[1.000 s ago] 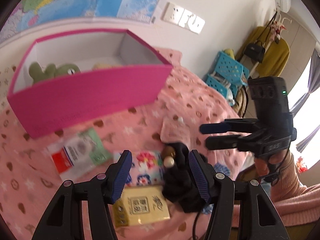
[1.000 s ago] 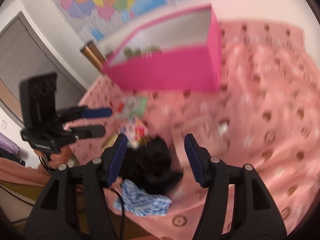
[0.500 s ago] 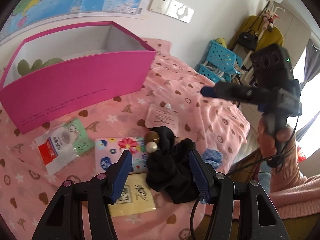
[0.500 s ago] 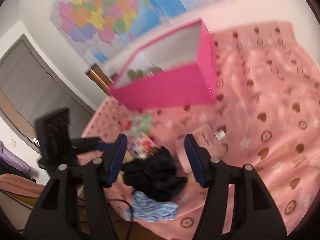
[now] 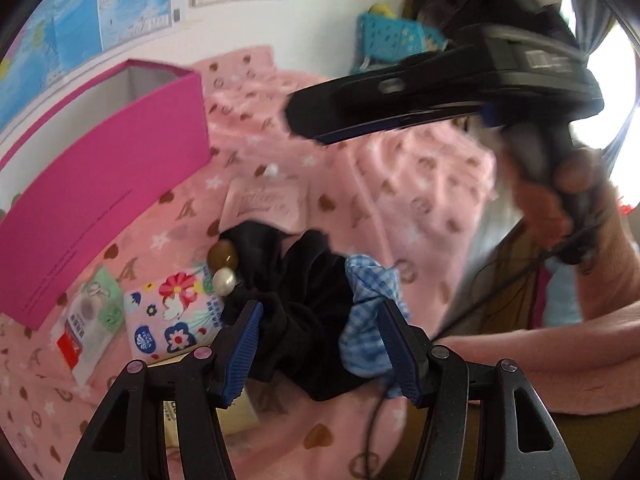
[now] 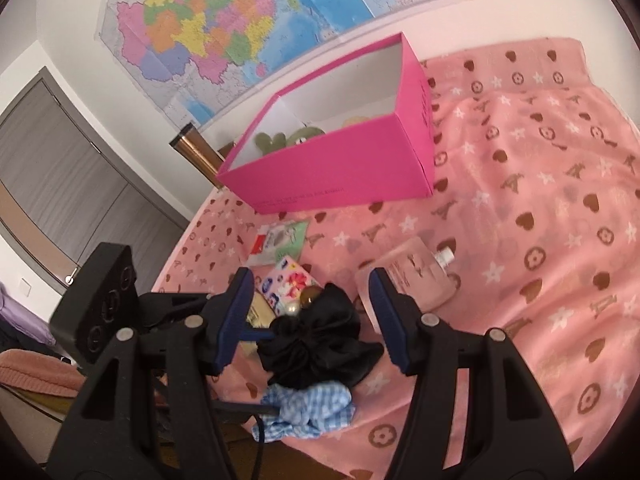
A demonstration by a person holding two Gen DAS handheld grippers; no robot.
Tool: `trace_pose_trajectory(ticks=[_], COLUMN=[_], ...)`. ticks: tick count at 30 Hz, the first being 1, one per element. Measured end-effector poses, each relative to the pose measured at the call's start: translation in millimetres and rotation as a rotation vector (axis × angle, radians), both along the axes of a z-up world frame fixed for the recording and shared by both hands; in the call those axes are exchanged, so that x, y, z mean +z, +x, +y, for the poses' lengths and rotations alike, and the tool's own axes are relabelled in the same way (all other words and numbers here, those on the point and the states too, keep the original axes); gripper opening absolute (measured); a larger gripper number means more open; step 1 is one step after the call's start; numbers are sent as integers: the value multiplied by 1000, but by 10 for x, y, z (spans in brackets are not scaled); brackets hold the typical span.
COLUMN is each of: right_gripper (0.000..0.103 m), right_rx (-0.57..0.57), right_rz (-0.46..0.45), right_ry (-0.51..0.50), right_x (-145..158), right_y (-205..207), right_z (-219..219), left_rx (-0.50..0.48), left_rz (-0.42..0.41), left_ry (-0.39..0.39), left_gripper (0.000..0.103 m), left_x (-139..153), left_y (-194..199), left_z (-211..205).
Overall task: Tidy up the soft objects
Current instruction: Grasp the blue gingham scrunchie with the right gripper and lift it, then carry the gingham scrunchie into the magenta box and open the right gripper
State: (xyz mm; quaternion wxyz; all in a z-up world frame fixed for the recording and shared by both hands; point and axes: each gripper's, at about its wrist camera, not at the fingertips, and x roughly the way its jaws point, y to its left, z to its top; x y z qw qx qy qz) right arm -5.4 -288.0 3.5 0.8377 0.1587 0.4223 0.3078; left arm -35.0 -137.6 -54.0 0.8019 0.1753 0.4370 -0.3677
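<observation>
Two grippers hang with jaws wide apart, holding nothing. Left gripper (image 5: 320, 344) straddles the black scrunchie (image 5: 296, 300) and the blue checked scrunchie (image 5: 368, 312) touching it; right gripper (image 6: 310, 316) hovers over the black scrunchie, nearer than the pink box (image 6: 340, 168).

Both grippers are chunky black plastic, left gripper (image 5: 320, 344) and right gripper (image 6: 312, 320), with ribbed blue pads (image 5: 244, 344) and silver screws. There's a thin black cable (image 5: 516, 276), bare skin on the right hand (image 5: 560, 196) and a fuzzy pink sleeve (image 5: 568, 356).
</observation>
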Motion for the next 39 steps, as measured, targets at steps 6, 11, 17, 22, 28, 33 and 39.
trace_pose_trajectory(ticks=[6, 11, 17, 22, 28, 33, 39], right_gripper=[61, 59, 18, 16, 16, 16, 16], right_rx=[69, 120, 135, 121, 114, 120, 125], right_rz=[66, 153, 157, 41, -73, -151, -216], right_ry=[-18, -67, -65, -53, -63, -67, -79], right_x=[-222, -596, -741, -350, 107, 399, 674], right_y=[-213, -353, -387, -433, -350, -124, 238], right_z=[-3, 112, 160, 97, 93, 198, 316], left_rx=[39, 70, 94, 66, 8, 13, 91], left_rz=[7, 20, 44, 97, 105, 52, -36], left_ry=[-5, -12, -49, -189, -361, -409, -412], left_gripper=[60, 60, 60, 60, 62, 63, 61], left_x=[-7, -26, 1, 195, 517, 736, 990], left_y=[69, 94, 91, 114, 143, 278, 631], left_z=[41, 98, 183, 323, 455, 476, 509])
